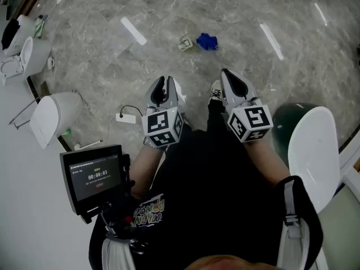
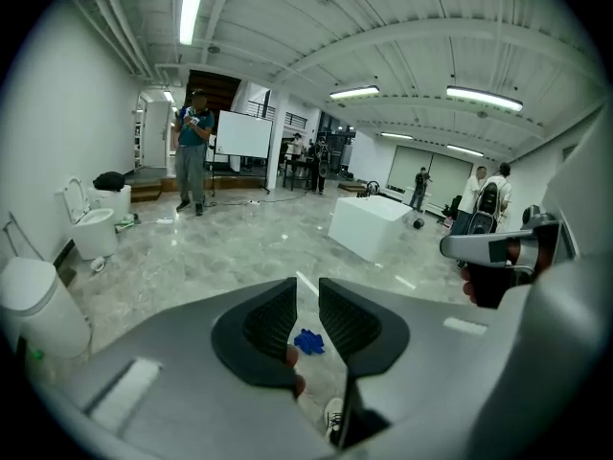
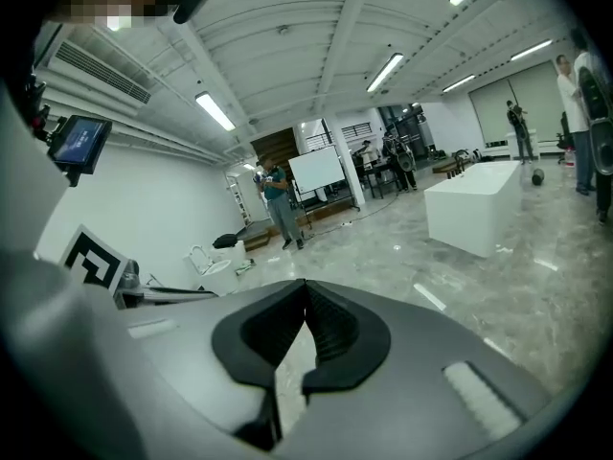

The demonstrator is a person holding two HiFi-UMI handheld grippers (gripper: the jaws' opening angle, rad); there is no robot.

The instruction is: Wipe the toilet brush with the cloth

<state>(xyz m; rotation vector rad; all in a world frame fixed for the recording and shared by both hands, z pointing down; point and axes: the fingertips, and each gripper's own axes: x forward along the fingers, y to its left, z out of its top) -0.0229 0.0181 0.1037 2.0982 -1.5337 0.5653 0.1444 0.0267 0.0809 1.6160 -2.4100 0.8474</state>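
A crumpled blue cloth (image 1: 207, 41) lies on the marble floor ahead of me, and it shows through the jaw gap in the left gripper view (image 2: 308, 341). Beside it sits a small white and green object (image 1: 185, 43) that I cannot identify. A thin white stick (image 1: 88, 145) lies by the left toilet; whether it is the brush I cannot tell. My left gripper (image 1: 161, 84) (image 2: 306, 307) hangs over my legs, its jaws a little apart with nothing between them. My right gripper (image 1: 230, 76) (image 3: 305, 300) is level with it, shut and empty.
Two white toilets (image 1: 35, 54) (image 1: 55, 116) stand along the left wall and another (image 1: 315, 145) is at my right. A power strip (image 1: 125, 117) with its cable lies on the floor. A white block (image 2: 369, 223) and several people stand farther off.
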